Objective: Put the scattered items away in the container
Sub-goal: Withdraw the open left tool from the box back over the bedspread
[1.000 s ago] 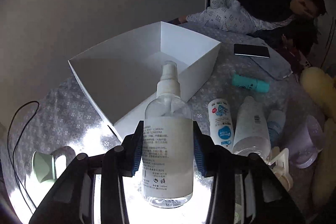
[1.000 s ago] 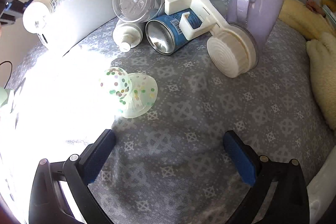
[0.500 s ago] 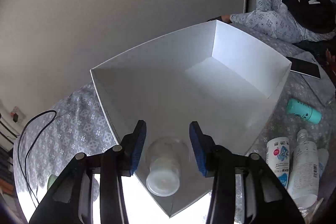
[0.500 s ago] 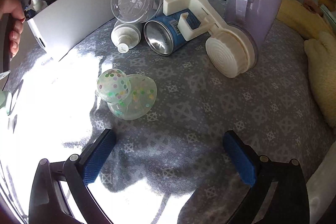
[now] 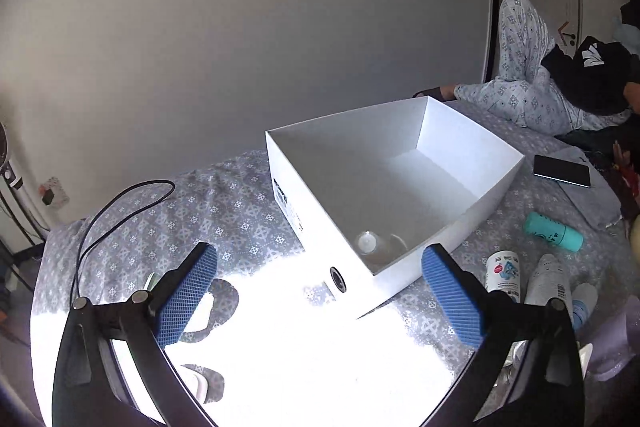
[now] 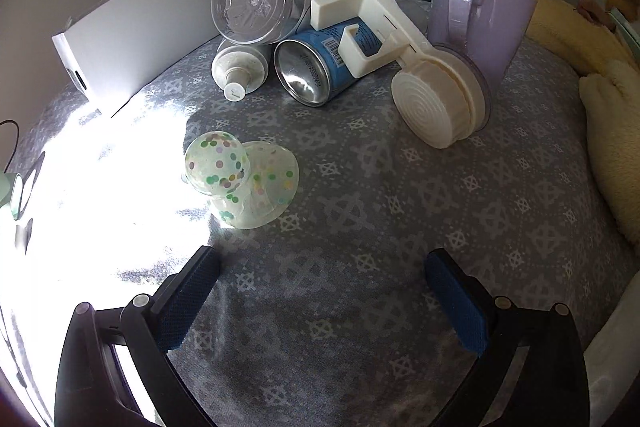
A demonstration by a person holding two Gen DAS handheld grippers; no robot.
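Note:
A white open box (image 5: 500, 183) stands on the patterned bed cover; its side also shows in the right wrist view (image 6: 152, 23). A clear spray bottle (image 5: 374, 245) lies inside it at the near corner. My left gripper (image 5: 320, 291) is open and empty, above the cover just in front of the box. My right gripper (image 6: 320, 291) is open and empty, low over the cover. Ahead of it lie a dotted clear item (image 6: 240, 179), a blue can (image 6: 320, 67), a clear bottle (image 6: 260, 7), a white bottle (image 6: 240, 67), a cream suction holder (image 6: 432, 99) and a purple jug (image 6: 480, 15).
Right of the box lie a teal bottle (image 5: 554, 237), two white bottles (image 5: 504, 275) and a black phone (image 5: 562, 171). A black cable (image 5: 120, 203) loops at left. A person (image 5: 560, 83) lies at the back. A yellow fleece blanket (image 6: 600, 83) lies at right.
My left gripper carried the spray bottle over the box, opened and let it go; the bottle now lies inside. The left gripper has pulled back. The right gripper has stayed still and open.

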